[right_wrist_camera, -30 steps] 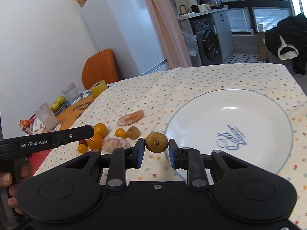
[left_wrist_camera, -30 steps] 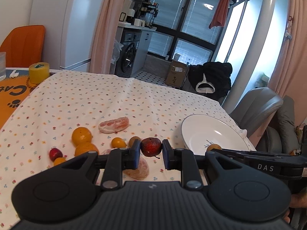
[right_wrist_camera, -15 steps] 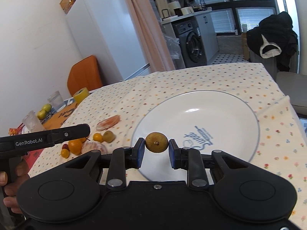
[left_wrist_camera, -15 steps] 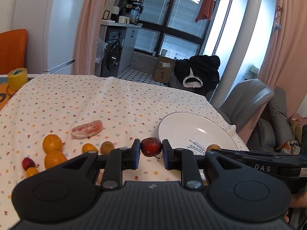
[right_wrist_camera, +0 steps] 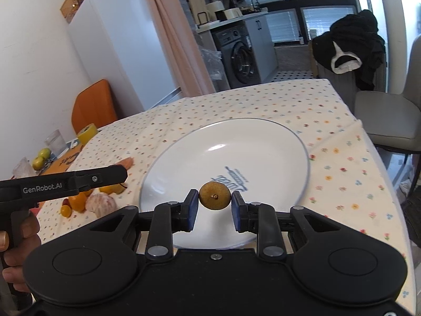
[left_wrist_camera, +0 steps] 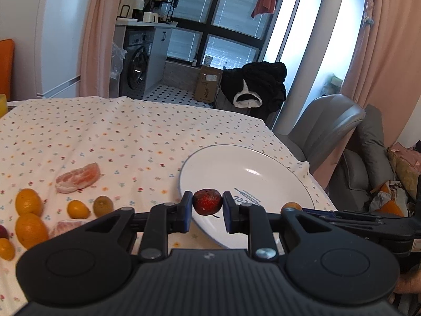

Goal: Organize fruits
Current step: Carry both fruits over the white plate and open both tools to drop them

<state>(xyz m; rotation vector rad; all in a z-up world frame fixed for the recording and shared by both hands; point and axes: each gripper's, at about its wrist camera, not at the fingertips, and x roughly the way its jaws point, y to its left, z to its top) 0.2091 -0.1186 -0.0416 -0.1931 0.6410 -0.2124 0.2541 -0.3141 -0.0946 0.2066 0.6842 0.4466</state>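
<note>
While a small red fruit [left_wrist_camera: 207, 201] is clamped between the pads of the left gripper [left_wrist_camera: 206, 207] above the near edge of the white plate [left_wrist_camera: 263, 168], a round brown fruit [right_wrist_camera: 215, 195] is pinched in the right gripper [right_wrist_camera: 214, 207] over the plate's near half. The plate is set on the bench, which is covered by a flowered cloth [left_wrist_camera: 110, 134]. To the left of the plate, oranges [left_wrist_camera: 28, 201], a kumquat [left_wrist_camera: 78, 209], a brownish-green fruit [left_wrist_camera: 103, 205] and peeled citrus segments [left_wrist_camera: 78, 175] are spread on the cloth. No fruit is seen resting on the plate.
</note>
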